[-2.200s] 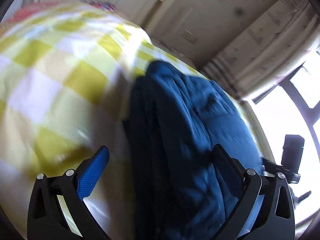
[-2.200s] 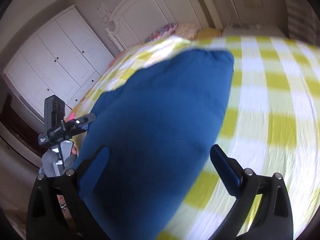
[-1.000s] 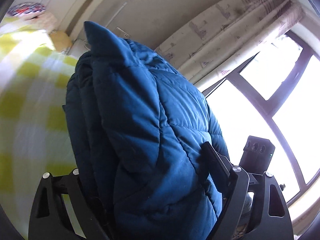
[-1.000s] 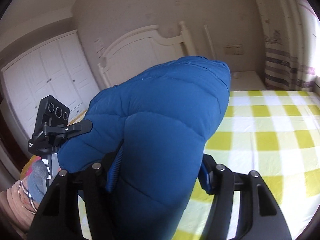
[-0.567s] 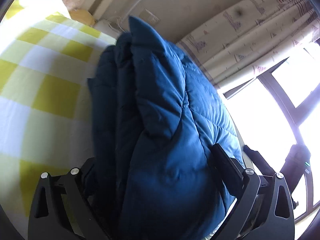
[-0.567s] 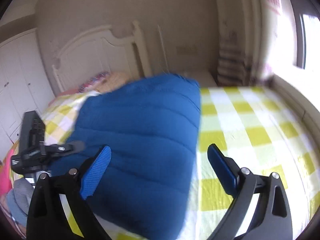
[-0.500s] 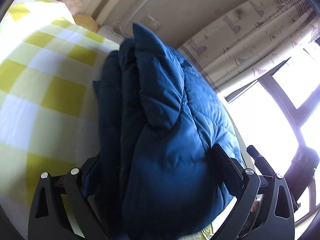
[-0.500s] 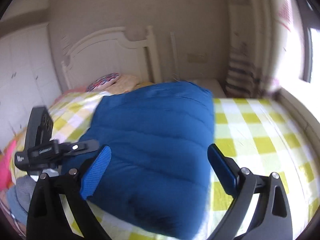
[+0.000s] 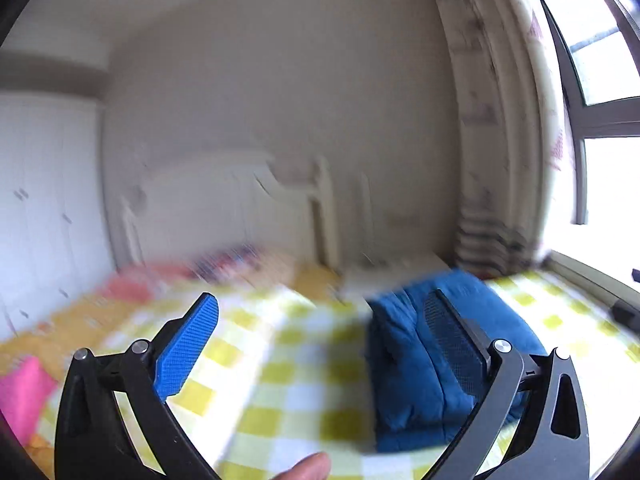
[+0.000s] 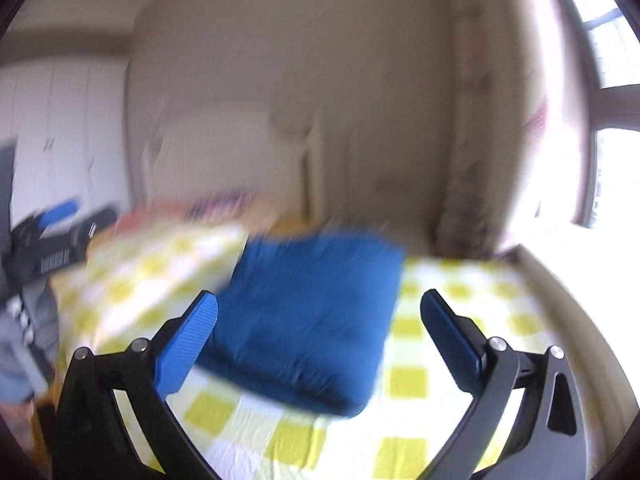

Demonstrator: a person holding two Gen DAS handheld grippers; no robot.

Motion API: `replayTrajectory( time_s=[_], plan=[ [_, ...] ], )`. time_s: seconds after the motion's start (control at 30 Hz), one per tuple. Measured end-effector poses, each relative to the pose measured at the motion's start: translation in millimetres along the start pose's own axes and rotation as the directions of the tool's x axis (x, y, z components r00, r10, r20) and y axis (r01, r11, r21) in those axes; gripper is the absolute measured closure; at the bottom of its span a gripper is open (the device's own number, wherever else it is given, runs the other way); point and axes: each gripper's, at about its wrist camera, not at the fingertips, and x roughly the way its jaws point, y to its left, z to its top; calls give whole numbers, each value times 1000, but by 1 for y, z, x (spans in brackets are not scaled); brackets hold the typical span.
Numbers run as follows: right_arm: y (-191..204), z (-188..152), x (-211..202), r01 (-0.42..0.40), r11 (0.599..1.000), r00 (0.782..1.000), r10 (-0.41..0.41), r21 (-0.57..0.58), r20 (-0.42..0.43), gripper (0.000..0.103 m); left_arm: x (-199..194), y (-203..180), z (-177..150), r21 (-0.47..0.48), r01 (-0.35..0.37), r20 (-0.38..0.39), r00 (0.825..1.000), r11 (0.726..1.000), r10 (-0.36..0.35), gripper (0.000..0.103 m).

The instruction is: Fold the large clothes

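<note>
A blue padded jacket (image 10: 308, 320) is seen folded into a thick, roughly rectangular bundle, laid flat on a bed covered by a yellow-and-white checked sheet (image 10: 404, 432). Its surface is puffy, and faint quilted seams are made out despite the motion blur. In the left wrist view the jacket (image 9: 404, 364) is shown from its side, where 2 or more stacked layers are visible along the folded edge; it lies toward the window side of the bed.

The left gripper (image 9: 320, 344) is held above the sheet with its jaws opening to their widest, and nothing is caught between them; the jacket is partly hidden behind its right finger only. The right gripper (image 10: 318, 340) also has its jaws opening wide; the jacket is framed between the fingers but lies beyond them, untouched by the blue pads.

A white headboard (image 9: 224, 208) and pillows are blurred at the far end of the bed, and a curtain (image 9: 492, 160) hangs beside the bright window. A fingertip (image 9: 308, 466) is seen at the bottom edge of the left view.
</note>
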Motion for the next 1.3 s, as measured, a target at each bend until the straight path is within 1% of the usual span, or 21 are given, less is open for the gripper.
replayTrajectory(
  time_s=[0.03, 0.07, 0.13, 0.17, 0.2, 0.27, 0.33, 0.37, 0.43, 0.5, 0.57, 0.7, 1.3],
  plan=[
    [-2, 4, -15, 17, 1000, 999, -17, 16, 37, 2, -11, -2, 1, -3, 8, 16, 1000, 1000, -8, 4],
    [-1, 4, -23, 29, 999, 998, -30, 23, 54, 2, -19, -4, 0, -23, 34, 15, 999, 999, -34, 4],
    [2, -6, -37, 55, 998, 996, -56, 17, 66, 2, -24, -6, -7, -73, 63, -14, 998, 995, -64, 4],
    [5, -13, -38, 68, 998, 996, -68, 1, 49, 2, -21, -10, -12, -90, 72, -31, 997, 993, -75, 4],
    [14, -23, -41, 85, 996, 996, -85, -14, 21, 2, -10, -26, -10, -94, 76, -47, 996, 993, -80, 4],
    [23, -49, -31, 129, 991, 991, -131, -35, -35, 2, -2, -40, -24, -98, 81, -97, 991, 992, -91, 4],
    [29, -72, -17, 148, 989, 985, -150, -26, -80, 2, -6, -50, -45, -87, 104, -162, 980, 991, -117, 4],
    [30, -84, -10, 147, 989, 983, -147, -8, -109, 2, -6, -55, -55, -71, 114, -187, 974, 991, -126, 4],
    [29, -101, -1, 159, 987, 977, -155, 17, -143, 2, -2, -67, -65, -52, 121, -217, 968, 991, -130, 4],
    [28, -108, -2, 178, 984, 975, -172, 31, -141, 2, 1, -68, -72, -59, 120, -225, 966, 991, -130, 4],
    [27, -108, -6, 198, 979, 975, -192, 46, -114, 2, 0, -68, -73, -56, 114, -217, 968, 992, -124, 4],
    [30, -100, -15, 212, 976, 975, -208, 45, -73, 2, 0, -72, -75, -45, 127, -209, 969, 991, -133, 4],
    [34, -100, -11, 207, 978, 975, -205, 21, -88, 2, 7, -66, -81, -52, 122, -227, 965, 991, -131, 4]
  ],
)
